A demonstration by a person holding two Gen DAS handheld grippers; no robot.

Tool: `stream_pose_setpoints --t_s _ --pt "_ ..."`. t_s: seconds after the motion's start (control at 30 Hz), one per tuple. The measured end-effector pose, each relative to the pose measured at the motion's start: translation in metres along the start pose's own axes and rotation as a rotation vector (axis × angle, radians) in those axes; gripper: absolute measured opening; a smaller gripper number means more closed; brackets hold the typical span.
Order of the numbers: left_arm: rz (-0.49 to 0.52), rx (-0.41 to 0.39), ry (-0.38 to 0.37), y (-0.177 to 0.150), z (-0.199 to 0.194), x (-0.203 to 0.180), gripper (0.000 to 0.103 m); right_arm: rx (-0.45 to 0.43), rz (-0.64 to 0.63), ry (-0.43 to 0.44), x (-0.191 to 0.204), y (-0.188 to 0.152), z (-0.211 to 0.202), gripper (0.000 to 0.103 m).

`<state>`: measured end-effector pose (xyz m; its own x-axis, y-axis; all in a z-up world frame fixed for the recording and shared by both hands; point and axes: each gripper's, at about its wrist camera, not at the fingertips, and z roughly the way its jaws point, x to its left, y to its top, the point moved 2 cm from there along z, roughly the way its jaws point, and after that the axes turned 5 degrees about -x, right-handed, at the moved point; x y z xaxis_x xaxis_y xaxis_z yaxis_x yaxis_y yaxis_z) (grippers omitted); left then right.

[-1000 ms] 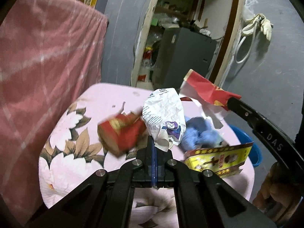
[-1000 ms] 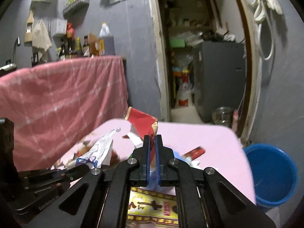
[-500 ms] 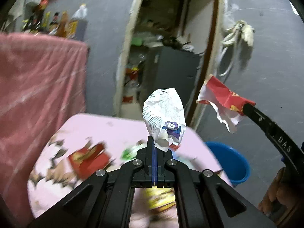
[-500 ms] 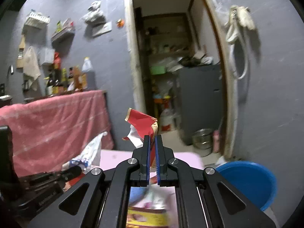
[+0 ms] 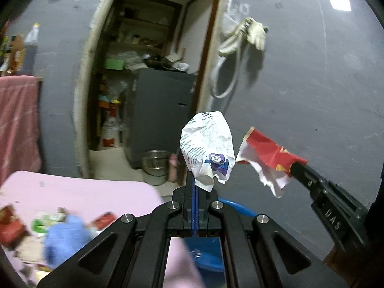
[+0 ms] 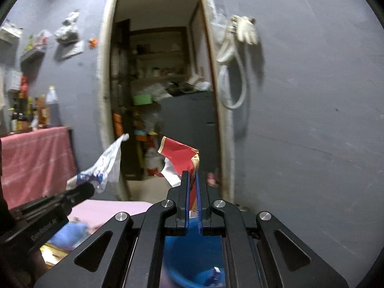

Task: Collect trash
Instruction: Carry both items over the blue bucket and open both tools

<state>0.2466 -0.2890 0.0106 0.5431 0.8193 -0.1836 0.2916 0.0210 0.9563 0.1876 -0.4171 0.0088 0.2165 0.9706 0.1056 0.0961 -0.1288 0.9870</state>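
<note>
**Inspector:** The pink table (image 5: 91,192) lies low at left with loose litter on it. The blue bucket (image 6: 192,259) sits directly below the right gripper (image 6: 191,177); in the left wrist view only its rim shows past the table edge. Condition of the tools?

**Assistant:** Both clenched. The left gripper (image 5: 196,182) pinches the bottom of a white wrapper (image 5: 207,148), which stands up above the jaws. The right pinches a red wrapper (image 6: 182,153) by its lower edge.

**Inspector:** Recommendation: bring each gripper squarely over the bucket mouth and tip it downward before letting go. Light paper drifts, so I judge a release from low over the bucket safer. The left looks less centred; correct that first.
</note>
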Motion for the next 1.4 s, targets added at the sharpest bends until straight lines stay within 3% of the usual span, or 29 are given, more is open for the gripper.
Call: stream_pose_setpoints --t_s 0.3,0.5,0.73,0.87,0.9,0.97,1.13,1.17,1.2,1.33,1.4 --pt "0.005 0.157 -0.013 -0.03 0.071 -0.029 0.0 0.089 0.063 -0.093 -0.061 -0.034 0.019 0.003" --pt "0.001 0.284 -0.005 -0.054 0.098 -0.032 0.0 0.172 0.088 -0.109 -0.073 -0.054 0.031 0.006" --pt "-0.042 0.375 0.015 -0.071 0.113 -0.02 0.0 0.237 0.126 -0.089 -0.076 -0.066 0.052 0.007" --pt "-0.062 0.409 0.02 -0.078 0.117 -0.014 0.003 0.258 0.129 -0.085 -0.075 -0.066 0.062 0.014" --pt "-0.065 0.413 0.02 -0.078 0.117 -0.013 0.01 0.262 0.128 -0.082 -0.075 -0.066 0.062 0.02" --pt "-0.087 0.407 0.018 -0.077 0.114 -0.011 0.026 0.261 0.124 -0.08 -0.075 -0.064 0.062 0.023" --pt "-0.11 0.36 0.007 -0.062 0.098 -0.008 0.029 0.229 0.117 -0.088 -0.072 -0.051 0.051 0.03" --pt "-0.107 0.342 0.008 -0.057 0.093 -0.009 0.03 0.22 0.115 -0.089 -0.072 -0.048 0.049 0.038" --pt "-0.107 0.322 0.01 -0.052 0.087 -0.008 0.037 0.199 0.111 -0.091 -0.071 -0.042 0.042 0.047" --pt "-0.121 0.206 0.012 -0.026 0.053 -0.002 0.057 0.144 0.103 -0.092 -0.065 -0.025 0.023 0.054" --pt "-0.11 0.164 0.03 -0.013 0.037 0.004 0.063 0.119 0.102 -0.088 -0.06 -0.016 0.015 0.067"
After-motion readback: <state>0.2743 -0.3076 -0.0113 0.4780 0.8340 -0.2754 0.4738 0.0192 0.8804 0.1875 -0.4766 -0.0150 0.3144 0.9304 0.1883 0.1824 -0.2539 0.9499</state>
